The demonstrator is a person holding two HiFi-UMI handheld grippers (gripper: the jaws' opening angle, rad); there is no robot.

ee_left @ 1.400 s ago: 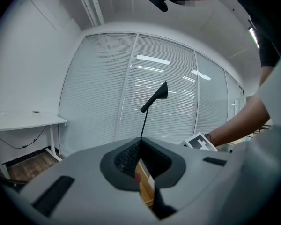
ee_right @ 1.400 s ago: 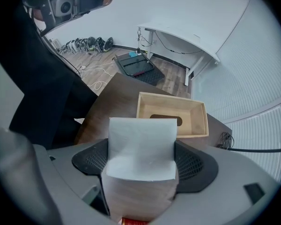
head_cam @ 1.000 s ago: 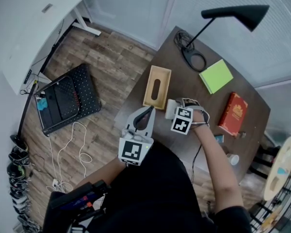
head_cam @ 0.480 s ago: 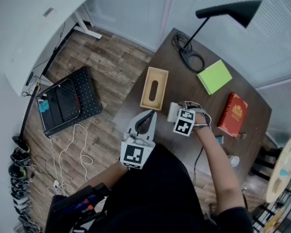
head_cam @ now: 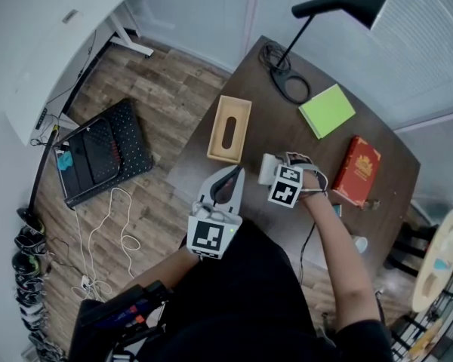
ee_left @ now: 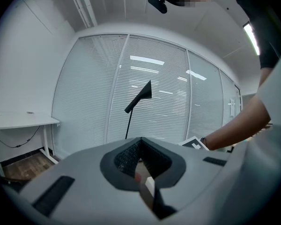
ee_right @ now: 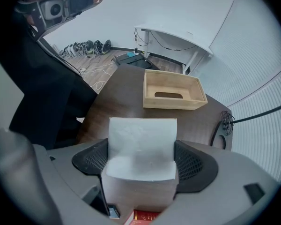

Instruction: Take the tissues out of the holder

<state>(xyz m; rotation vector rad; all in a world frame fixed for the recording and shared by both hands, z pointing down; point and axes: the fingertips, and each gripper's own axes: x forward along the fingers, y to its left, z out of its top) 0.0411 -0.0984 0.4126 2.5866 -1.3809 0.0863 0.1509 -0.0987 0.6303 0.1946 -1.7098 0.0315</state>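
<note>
While the right gripper (head_cam: 269, 171) is pressing its jaws against both sides of the white stack of tissues (ee_right: 141, 144), the stack is sitting outside the wooden holder (head_cam: 229, 129), which is lying on the brown table (head_cam: 309, 153) at the gripper's 11 o'clock. At its 8 o'clock, the left gripper (head_cam: 232, 175) is hovering by the table edge, jaws closed together on nothing.

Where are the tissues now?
Right gripper view: the tissues are clamped in the right gripper, centre frame, with the wooden holder beyond them on the table.
</note>
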